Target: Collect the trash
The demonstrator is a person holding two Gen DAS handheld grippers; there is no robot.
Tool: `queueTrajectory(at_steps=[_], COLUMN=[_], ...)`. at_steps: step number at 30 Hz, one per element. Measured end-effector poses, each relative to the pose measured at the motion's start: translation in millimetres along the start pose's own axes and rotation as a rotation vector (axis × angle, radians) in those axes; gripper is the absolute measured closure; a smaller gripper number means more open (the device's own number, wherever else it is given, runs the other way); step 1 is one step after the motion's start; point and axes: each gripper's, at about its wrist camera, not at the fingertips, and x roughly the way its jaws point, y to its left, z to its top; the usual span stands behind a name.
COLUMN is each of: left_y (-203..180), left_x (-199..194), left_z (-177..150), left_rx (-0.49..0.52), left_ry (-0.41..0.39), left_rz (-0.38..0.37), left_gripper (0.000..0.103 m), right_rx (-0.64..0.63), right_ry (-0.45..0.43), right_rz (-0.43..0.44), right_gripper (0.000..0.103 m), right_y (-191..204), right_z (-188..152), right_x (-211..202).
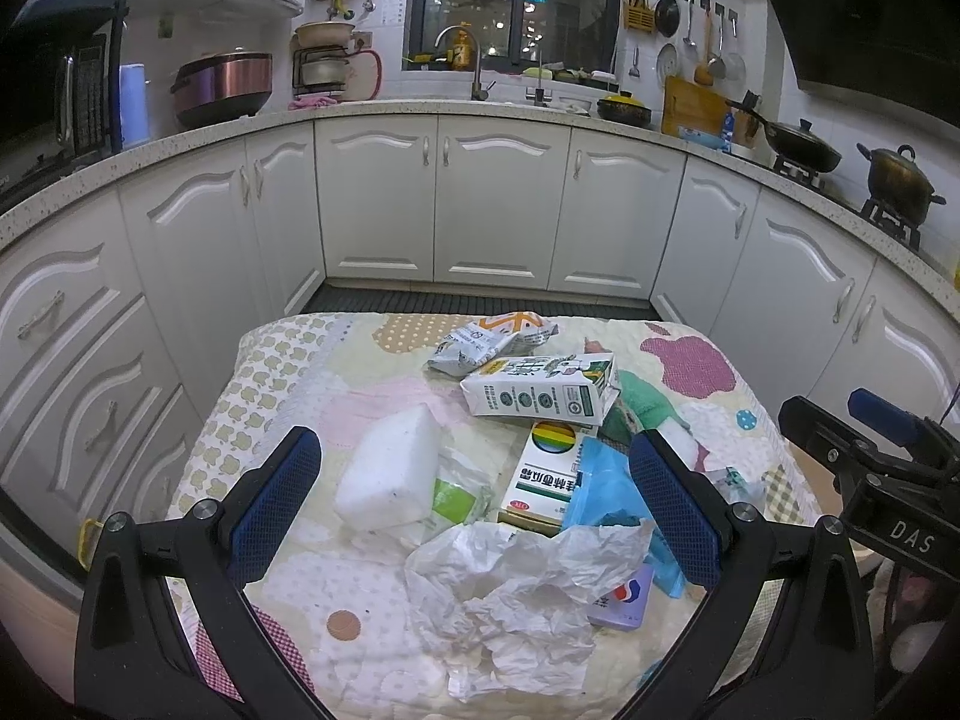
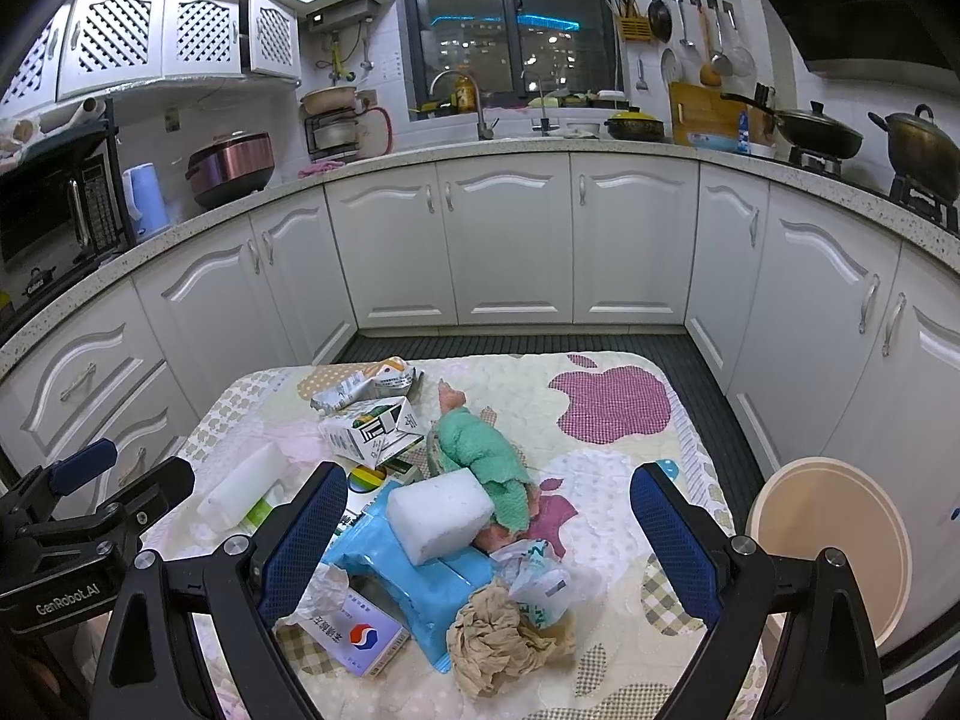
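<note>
Trash lies on a patterned quilted table [image 1: 288, 384]. In the left wrist view there are crumpled white paper [image 1: 516, 594], a white foam block [image 1: 390, 474], a milk carton [image 1: 540, 390], a medicine box [image 1: 546, 480], a blue packet [image 1: 606, 486] and a foil wrapper [image 1: 486, 342]. My left gripper [image 1: 474, 498] is open above the white paper, holding nothing. In the right wrist view there are a foam block [image 2: 444, 516], a green cloth [image 2: 486, 450], the blue packet [image 2: 414, 582], crumpled brown paper [image 2: 498, 642] and a small box [image 2: 360, 642]. My right gripper [image 2: 489, 528] is open and empty above them.
A round beige bin [image 2: 834, 546] stands at the table's right edge. White kitchen cabinets [image 1: 498, 204] and a counter with pots surround the table. The right gripper's body shows at the right of the left wrist view [image 1: 888, 480].
</note>
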Motion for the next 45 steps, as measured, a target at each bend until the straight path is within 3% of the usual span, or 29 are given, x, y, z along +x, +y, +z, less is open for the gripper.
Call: queueTrajectory(at_steps=[45], left_y=[-0.5], left_x=[1.6], left_z=[0.0], left_rx=[-0.016], left_ry=[-0.013], left_rz=[-0.008], left_gripper=[0.001], right_rx=[0.012], right_ry=[-0.016], right_rz=[-0.007], right_gripper=[0.009], right_y=[-4.7], right_z=[-1.7], right_x=[-2.3])
